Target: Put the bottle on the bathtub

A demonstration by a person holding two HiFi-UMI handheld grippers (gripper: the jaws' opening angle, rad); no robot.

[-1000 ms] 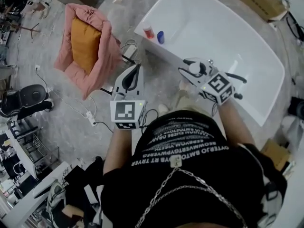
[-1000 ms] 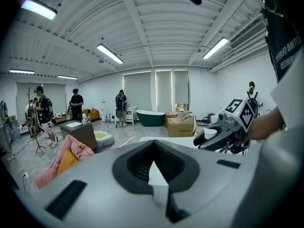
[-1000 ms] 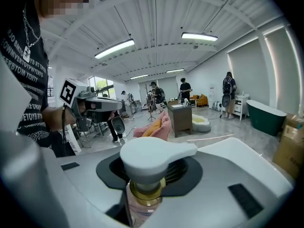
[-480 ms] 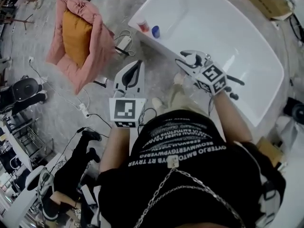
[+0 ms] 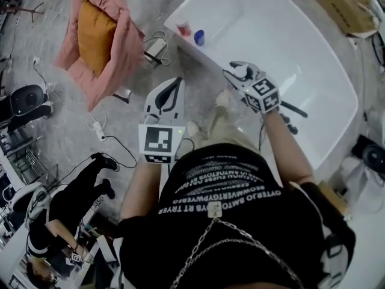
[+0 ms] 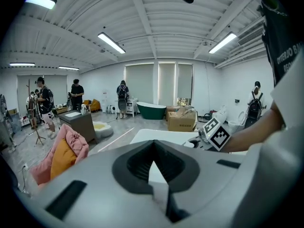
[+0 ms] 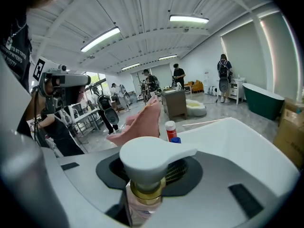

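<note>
A clear pump bottle (image 7: 145, 194) with a white pump head and a gold collar stands upright between the jaws of my right gripper (image 7: 147, 177), which is shut on its neck. In the head view the right gripper (image 5: 239, 72) hangs over the near rim of the white bathtub (image 5: 295, 35). The tub (image 7: 247, 141) fills the right side of the right gripper view. My left gripper (image 5: 174, 84) is off the tub, over the floor, its jaws together with nothing in them. From the left gripper (image 6: 153, 163) I see the tub's rim (image 6: 156, 136) ahead.
A red-capped bottle (image 5: 183, 27) and a blue bottle (image 5: 199, 37) stand on the tub's far corner. A pink chair with an orange cushion (image 5: 99, 38) sits left. Cables and a power strip (image 5: 98, 132) lie on the floor. A cardboard box (image 5: 340, 5) is beyond the tub.
The right gripper has come down toward the tub's near rim with the bottle in it. The left gripper has sunk a little.
</note>
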